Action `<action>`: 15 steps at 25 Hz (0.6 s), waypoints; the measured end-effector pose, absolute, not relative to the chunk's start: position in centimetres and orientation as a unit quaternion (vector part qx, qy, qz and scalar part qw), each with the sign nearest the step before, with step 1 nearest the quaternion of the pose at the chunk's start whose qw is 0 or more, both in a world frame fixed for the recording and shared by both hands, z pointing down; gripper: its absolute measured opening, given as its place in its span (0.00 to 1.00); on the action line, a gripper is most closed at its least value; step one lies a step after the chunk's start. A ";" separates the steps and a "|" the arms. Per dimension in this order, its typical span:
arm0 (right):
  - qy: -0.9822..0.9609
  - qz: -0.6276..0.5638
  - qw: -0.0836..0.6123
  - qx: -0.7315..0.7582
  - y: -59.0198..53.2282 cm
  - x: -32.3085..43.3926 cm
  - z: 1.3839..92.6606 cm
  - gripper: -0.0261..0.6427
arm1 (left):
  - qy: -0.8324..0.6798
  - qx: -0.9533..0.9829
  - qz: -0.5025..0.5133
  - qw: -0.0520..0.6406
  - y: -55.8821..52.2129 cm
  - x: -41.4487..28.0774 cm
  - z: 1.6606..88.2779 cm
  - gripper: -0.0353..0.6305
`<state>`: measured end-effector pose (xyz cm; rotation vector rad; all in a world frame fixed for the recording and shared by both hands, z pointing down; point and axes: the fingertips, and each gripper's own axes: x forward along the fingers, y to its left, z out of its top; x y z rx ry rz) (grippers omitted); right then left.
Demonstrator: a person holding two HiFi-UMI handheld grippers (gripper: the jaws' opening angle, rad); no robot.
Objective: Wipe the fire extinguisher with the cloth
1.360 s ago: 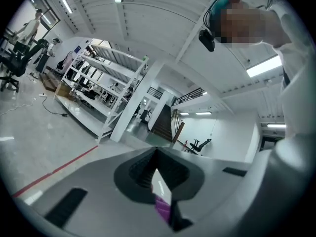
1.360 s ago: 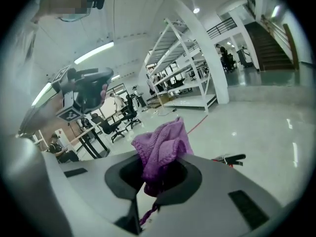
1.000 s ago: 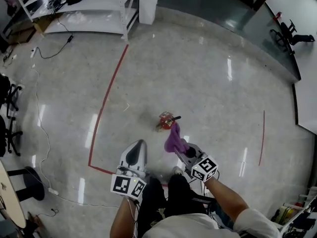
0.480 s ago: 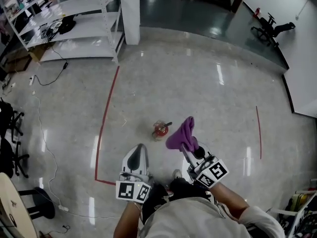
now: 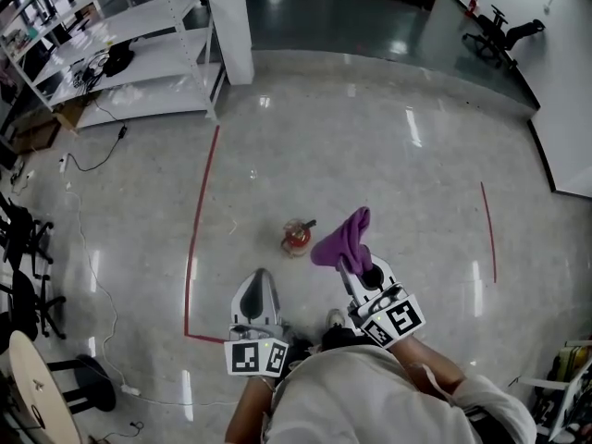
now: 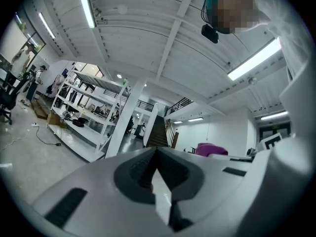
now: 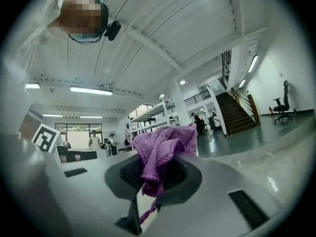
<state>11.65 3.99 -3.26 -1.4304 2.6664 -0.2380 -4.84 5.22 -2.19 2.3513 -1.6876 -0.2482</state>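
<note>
A small red fire extinguisher (image 5: 297, 236) stands on the polished floor, seen from above in the head view. My right gripper (image 5: 349, 265) is raised to its right, tilted upward and shut on a purple cloth (image 5: 343, 238) that bunches over the jaw tips (image 7: 160, 154). The cloth hangs clear of the extinguisher. My left gripper (image 5: 256, 283) is below and left of the extinguisher, shut with nothing in it; in the left gripper view its jaws (image 6: 157, 168) meet at the tip. Both gripper views point up at the ceiling.
Red tape lines (image 5: 199, 220) mark the floor left and right of the extinguisher. A white shelf rack (image 5: 120, 54) and a pillar (image 5: 228, 21) stand at the back left. Cables (image 5: 83, 239) and chairs (image 5: 20, 248) lie at the left, an office chair (image 5: 495, 28) at the back right.
My right gripper has lifted the purple cloth off the extinguisher and swung it up and to the right. The head view has tilted forward, so the extinguisher sits a little farther away.
</note>
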 end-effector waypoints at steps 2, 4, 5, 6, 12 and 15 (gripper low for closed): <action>0.874 -0.073 0.048 -0.479 4.3 12.0 -3.1 0.11 | -0.582 0.800 -0.082 0.124 5.7 -4.8 -1.9 0.06; 0.872 -0.070 0.046 -0.483 4.6 12.3 -3.1 0.11 | -0.583 0.798 -0.079 0.127 5.9 -4.7 -1.8 0.06; 0.871 -0.069 0.047 -0.485 4.7 12.4 -3.2 0.11 | -0.583 0.799 -0.078 0.127 6.0 -4.5 -1.7 0.06; 0.870 -0.068 0.049 -0.486 4.8 12.5 -3.3 0.11 | -0.581 0.800 -0.076 0.127 6.0 -4.4 -1.7 0.06; 0.869 -0.067 0.051 -0.488 5.3 12.7 -3.3 0.11 | -0.579 0.803 -0.066 0.124 6.2 -4.0 -1.3 0.06; 0.870 -0.068 0.044 -0.487 5.4 12.5 -3.1 0.11 | -0.580 0.803 -0.062 0.124 6.3 -4.2 -1.1 0.06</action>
